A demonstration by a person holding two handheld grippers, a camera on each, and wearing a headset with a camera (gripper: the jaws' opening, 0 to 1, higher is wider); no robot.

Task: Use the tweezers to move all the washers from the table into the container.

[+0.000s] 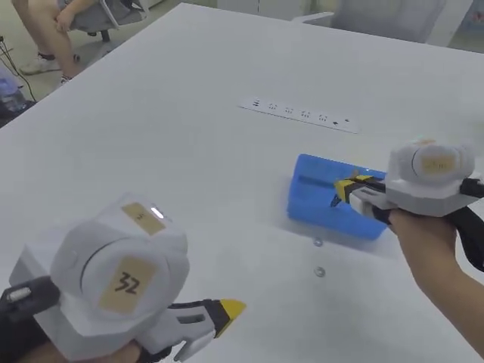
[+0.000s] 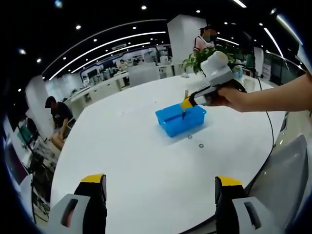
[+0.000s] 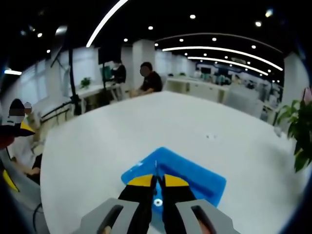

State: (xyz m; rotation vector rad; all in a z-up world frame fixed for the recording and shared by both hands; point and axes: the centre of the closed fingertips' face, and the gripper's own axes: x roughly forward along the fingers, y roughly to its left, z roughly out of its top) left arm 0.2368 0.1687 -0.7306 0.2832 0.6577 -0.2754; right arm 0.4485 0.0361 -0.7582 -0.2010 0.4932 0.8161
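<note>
Head view: two washers (image 1: 318, 242) are seen lying on the table (image 1: 189, 166) just beside the blue container (image 1: 331, 219), on its side nearer the person. Over the container, the tweezers (image 2: 185, 95) are clamped between the jaws of the right gripper (image 1: 344, 190). The left gripper (image 2: 161, 187), well apart from the container, is held with its jaws spread and empty.
</note>
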